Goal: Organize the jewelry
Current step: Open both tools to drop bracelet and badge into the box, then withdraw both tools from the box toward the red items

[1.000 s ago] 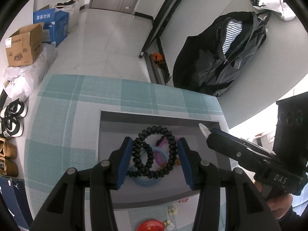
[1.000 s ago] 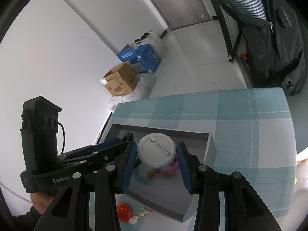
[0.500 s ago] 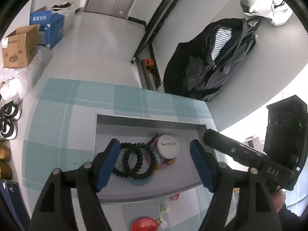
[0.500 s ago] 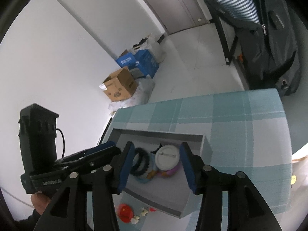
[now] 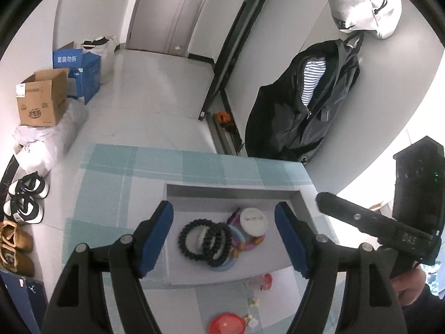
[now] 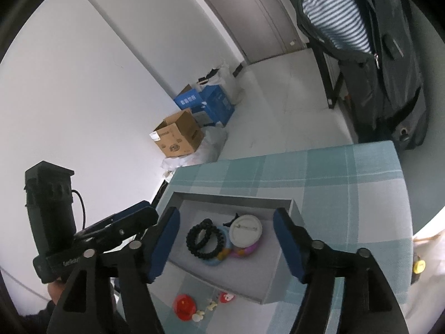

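The room was bright with soft, even daylight; the pale grey floor (image 5: 155,103) shone a little; strong white glare came in low at the right edge; straight lines bent near the round black edges; shadows were faint; everything looked fairly sharp.

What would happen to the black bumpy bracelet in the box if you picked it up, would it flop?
The black beaded bracelet would probably sag out of shape, since it looks like separate beads strung together. Its round beads could slip between smooth pads. It overlaps the blue ring in the grey tray, so lifting it may nudge that too.
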`<action>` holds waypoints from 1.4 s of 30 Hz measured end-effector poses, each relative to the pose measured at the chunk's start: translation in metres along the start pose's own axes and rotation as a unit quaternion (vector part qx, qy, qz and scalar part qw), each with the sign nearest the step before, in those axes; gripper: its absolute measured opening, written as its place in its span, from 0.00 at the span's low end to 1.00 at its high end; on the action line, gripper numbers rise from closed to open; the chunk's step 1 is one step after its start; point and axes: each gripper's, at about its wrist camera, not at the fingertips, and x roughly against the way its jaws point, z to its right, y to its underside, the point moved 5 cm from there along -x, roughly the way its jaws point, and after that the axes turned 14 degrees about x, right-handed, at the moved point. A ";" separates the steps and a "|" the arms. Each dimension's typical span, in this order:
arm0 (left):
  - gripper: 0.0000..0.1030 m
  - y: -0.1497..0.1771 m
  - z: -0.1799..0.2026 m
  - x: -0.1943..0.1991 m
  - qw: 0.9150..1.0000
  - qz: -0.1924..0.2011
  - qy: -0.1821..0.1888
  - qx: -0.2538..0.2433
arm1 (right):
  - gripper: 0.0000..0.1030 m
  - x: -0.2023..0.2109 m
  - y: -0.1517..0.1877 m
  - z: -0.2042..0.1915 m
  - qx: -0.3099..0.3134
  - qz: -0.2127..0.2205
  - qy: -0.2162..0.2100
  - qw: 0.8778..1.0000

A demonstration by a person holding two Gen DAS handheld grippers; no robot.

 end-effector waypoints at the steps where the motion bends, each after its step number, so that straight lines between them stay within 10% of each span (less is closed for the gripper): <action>1: 0.69 0.001 -0.002 0.002 1.000 0.002 -0.001 0.001 | 0.72 0.003 0.001 -0.002 0.003 0.003 0.001 1.000; 32: 0.81 0.093 -0.010 0.041 0.998 -0.053 -0.021 0.018 | 1.00 0.049 0.079 -0.048 0.039 -0.011 0.014 0.999; 34: 0.98 0.092 -0.009 0.042 0.998 -0.044 -0.021 0.027 | 1.00 0.047 0.083 -0.050 0.040 -0.018 0.013 0.999; 42: 0.99 0.100 -0.021 0.036 0.997 -0.057 -0.027 0.045 | 1.00 0.029 0.093 -0.050 0.024 -0.045 0.027 0.998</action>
